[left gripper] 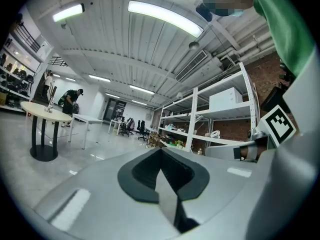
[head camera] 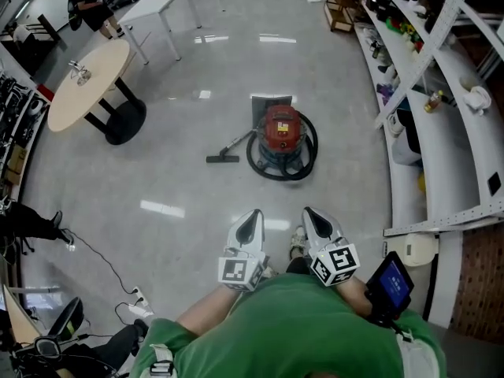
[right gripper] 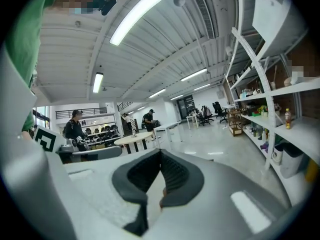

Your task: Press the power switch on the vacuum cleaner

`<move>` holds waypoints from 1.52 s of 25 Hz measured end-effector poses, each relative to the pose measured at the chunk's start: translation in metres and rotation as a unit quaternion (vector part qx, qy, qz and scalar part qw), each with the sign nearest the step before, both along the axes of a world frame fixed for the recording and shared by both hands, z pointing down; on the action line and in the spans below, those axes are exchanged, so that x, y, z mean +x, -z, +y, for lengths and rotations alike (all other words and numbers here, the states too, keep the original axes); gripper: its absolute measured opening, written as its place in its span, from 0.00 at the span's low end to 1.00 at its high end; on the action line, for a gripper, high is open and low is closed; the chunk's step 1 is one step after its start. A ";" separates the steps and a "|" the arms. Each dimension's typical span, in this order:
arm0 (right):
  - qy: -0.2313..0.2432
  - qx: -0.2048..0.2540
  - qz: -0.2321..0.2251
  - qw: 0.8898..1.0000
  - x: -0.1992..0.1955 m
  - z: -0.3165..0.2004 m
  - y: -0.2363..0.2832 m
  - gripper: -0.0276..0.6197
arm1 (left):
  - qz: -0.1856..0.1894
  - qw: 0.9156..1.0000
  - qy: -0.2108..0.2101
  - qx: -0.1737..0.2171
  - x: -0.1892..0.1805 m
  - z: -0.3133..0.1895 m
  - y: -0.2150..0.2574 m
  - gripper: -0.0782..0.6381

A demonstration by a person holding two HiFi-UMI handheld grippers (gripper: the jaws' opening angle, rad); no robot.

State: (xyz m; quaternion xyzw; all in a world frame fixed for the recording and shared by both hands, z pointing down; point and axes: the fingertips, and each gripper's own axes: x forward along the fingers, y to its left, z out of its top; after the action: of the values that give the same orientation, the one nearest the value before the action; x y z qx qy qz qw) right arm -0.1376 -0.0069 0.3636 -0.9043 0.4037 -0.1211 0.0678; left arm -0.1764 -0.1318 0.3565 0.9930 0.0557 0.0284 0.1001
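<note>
Vacuum cleaner on the floor, well ahead of both grippers; jaws of each pressed together, gripping nothing.
Vacuum cleaner: red drum top, dark base, black hose looped round it. Wand and nozzle run out along the floor toward the view's left. Left gripper and right gripper point at it. Round bench far left, white shelving right.

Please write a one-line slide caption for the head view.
Left gripper and right gripper, both shut, held near the person; red vacuum cleaner on the floor ahead.
</note>
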 end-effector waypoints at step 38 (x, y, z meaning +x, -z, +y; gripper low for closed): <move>0.005 0.001 -0.042 0.999 0.287 0.007 -0.045 0.05 | -0.031 0.999 -0.027 0.033 0.292 0.024 -0.032 0.12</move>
State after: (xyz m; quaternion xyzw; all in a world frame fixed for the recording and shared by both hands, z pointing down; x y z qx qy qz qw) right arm 0.1498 0.0000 0.4087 -0.8962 0.4052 -0.1593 0.0851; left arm 0.1160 -0.1075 0.3881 0.9925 0.0788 0.0639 0.0682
